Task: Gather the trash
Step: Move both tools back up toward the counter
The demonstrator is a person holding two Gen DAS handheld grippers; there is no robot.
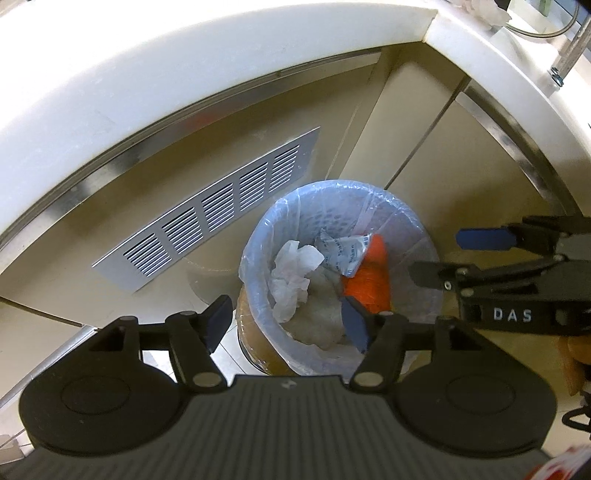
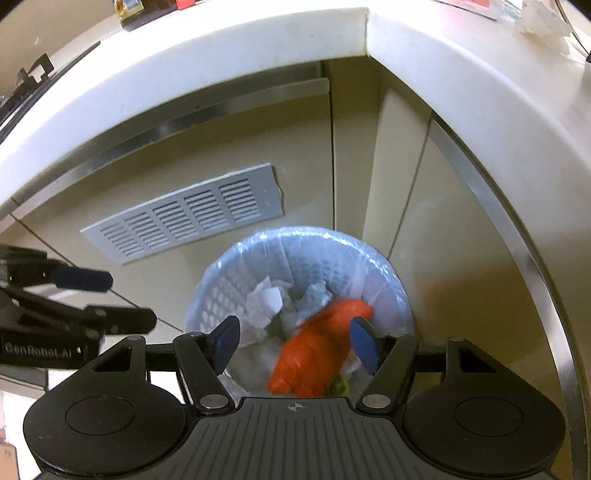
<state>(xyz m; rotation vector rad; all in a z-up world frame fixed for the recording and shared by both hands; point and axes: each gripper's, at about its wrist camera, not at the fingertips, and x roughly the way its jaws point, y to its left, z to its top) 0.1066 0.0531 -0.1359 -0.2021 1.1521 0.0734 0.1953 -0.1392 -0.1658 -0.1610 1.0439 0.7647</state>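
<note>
A round bin (image 1: 255, 236) lined with a thin plastic bag stands on the floor in the cabinet corner. Inside lie a crumpled white tissue (image 1: 295, 266), a white printed packet (image 1: 343, 251) and an orange wrapper (image 1: 369, 277). My left gripper (image 1: 288, 323) hangs open over the bin's near side, nothing between its fingers. My right gripper (image 1: 439, 256) is open at the bin's right rim, apart from the wrapper. In the right wrist view the right gripper (image 2: 295, 341) is open above the bin (image 2: 207, 291), and the blurred orange wrapper (image 2: 314, 350) lies below its fingers. The left gripper (image 2: 129, 300) shows at the left.
A white countertop (image 1: 147, 66) wraps over the corner above beige cabinet doors with a metal vent grille (image 1: 218, 206). A crumpled tissue (image 2: 543, 22) lies on the counter at the far right. A brown round object (image 1: 255, 332) stands against the bin's near left side.
</note>
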